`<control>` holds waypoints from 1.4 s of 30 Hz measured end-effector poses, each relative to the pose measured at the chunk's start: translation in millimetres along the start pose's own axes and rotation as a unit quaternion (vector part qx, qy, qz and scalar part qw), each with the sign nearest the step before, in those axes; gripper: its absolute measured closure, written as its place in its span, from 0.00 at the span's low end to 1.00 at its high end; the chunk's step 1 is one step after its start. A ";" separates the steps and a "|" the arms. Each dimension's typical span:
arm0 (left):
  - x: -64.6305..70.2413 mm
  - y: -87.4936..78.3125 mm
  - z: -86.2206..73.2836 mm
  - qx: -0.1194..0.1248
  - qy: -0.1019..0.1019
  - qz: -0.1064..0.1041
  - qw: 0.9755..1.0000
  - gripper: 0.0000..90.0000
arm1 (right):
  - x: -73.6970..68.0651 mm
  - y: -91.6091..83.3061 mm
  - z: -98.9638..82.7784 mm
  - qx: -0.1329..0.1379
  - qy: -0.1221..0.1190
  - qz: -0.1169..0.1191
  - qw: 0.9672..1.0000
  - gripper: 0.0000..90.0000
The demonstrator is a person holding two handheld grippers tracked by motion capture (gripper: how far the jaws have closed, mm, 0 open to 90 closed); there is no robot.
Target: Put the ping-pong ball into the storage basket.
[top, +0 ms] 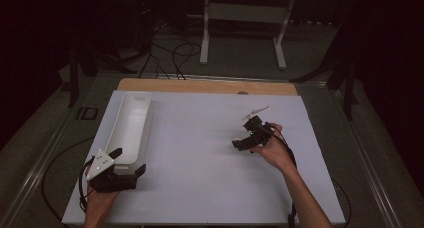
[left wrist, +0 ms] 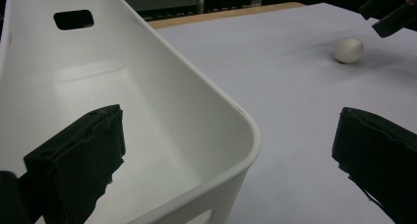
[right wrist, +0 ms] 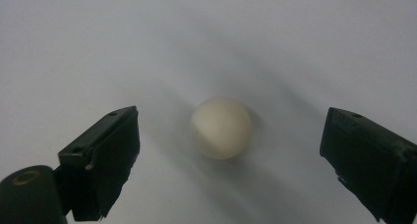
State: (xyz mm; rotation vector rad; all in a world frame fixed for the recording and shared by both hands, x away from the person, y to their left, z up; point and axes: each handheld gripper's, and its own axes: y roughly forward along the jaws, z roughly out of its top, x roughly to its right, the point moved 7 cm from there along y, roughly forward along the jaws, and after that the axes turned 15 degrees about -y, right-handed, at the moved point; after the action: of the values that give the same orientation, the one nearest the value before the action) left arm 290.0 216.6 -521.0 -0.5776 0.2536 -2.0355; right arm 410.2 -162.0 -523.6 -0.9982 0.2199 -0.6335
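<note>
A small cream-white ball [right wrist: 221, 127] lies on the white tabletop [top: 200, 183], right between the wide-apart jaws of my right gripper [right wrist: 231, 121]; neither jaw touches it. In the high view my right gripper [top: 240, 143] is low over the table at centre right, held by a hand. A long white bin [top: 131, 128] stands at the left, its inside bare where it shows. My left gripper [top: 129, 161] is open at the bin's near end. One jaw is inside the bin [left wrist: 196, 76] and the other outside its wall. The left gripper view also shows the ball [left wrist: 349, 50] with the right gripper [left wrist: 391, 10] just beyond it.
A wooden strip [top: 205, 85] runs along the table's far edge. Beyond it are a dark floor with cables [top: 175, 55] and a white stand [top: 245, 23]. Bare white tabletop lies between the bin and the ball.
</note>
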 end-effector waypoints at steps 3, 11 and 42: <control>-0.1 0.1 -0.1 0.000 0.000 0.000 1.000 0.00 | -0.5 2.5 0.1 -0.004 0.000 0.002 1.000 0.09; 0.0 0.2 -0.1 0.000 -0.001 0.000 1.000 0.00 | -1.0 8.5 0.6 -0.013 0.004 0.007 1.000 0.09; 0.0 0.2 -0.5 -0.002 0.000 0.001 1.000 0.00 | -3.6 28.8 -4.2 -0.058 0.008 0.016 0.998 0.27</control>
State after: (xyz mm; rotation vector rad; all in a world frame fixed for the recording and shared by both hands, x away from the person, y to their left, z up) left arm 289.9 216.4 -521.5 -0.5798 0.2575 -2.0343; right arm 416.8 -151.9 -550.3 -1.1003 0.2892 -0.6038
